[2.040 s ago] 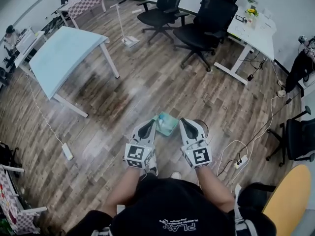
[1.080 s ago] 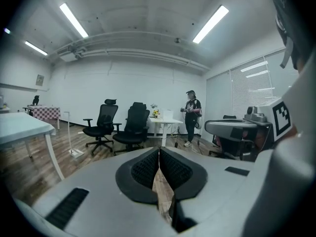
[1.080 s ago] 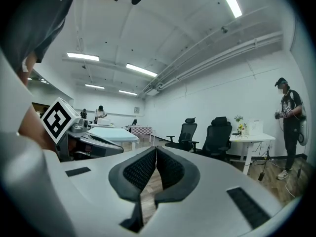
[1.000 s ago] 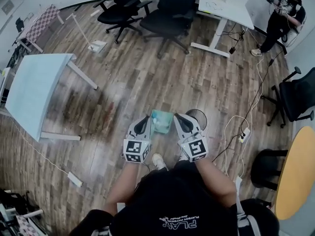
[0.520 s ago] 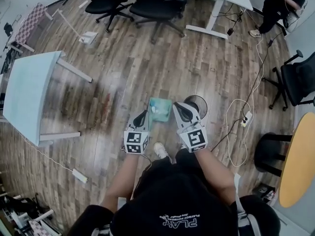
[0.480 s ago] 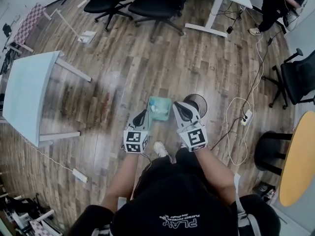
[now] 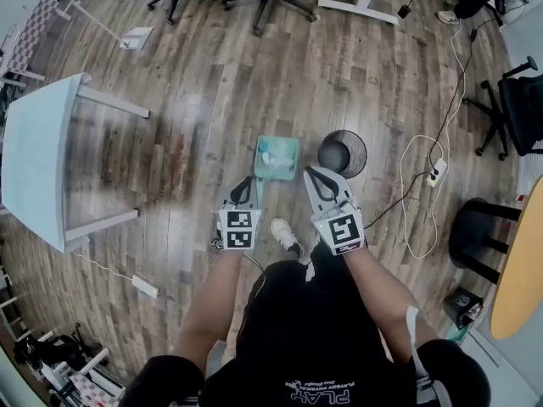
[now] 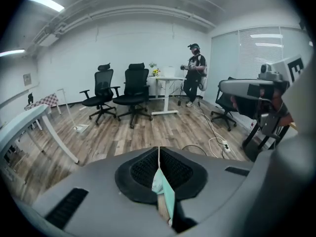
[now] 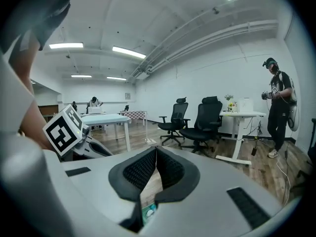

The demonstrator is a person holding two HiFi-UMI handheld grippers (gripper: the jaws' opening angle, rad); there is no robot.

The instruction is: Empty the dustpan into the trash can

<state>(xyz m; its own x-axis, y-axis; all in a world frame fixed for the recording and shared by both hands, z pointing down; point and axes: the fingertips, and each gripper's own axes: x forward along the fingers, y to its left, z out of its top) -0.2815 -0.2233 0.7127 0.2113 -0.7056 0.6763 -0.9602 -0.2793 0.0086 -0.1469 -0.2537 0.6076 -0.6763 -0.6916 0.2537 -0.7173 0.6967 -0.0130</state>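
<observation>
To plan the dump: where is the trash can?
Head view: the trash can stands on the floor right of the dustpan, just beyond the right gripper.

Wood-plank floor [image 7: 254, 83], pale blue table [image 7: 34, 159], black office chairs [image 8: 133, 90], white walls [image 8: 123, 48]

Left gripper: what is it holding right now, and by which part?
The left gripper holds the teal plastic dustpan, its jaws shut on the dustpan's thin handle, with the pan end pointing away over the floor.

Brown plank floor [image 7: 356, 75] — wood, faintly glossy. Pale teal dustpan [image 7: 277, 157]: smooth plastic. Black trash can [image 7: 343, 153] — matt mesh. Grey left tool [image 8: 159, 153]: matt plastic, textured black pads [image 8: 142, 169].
</observation>
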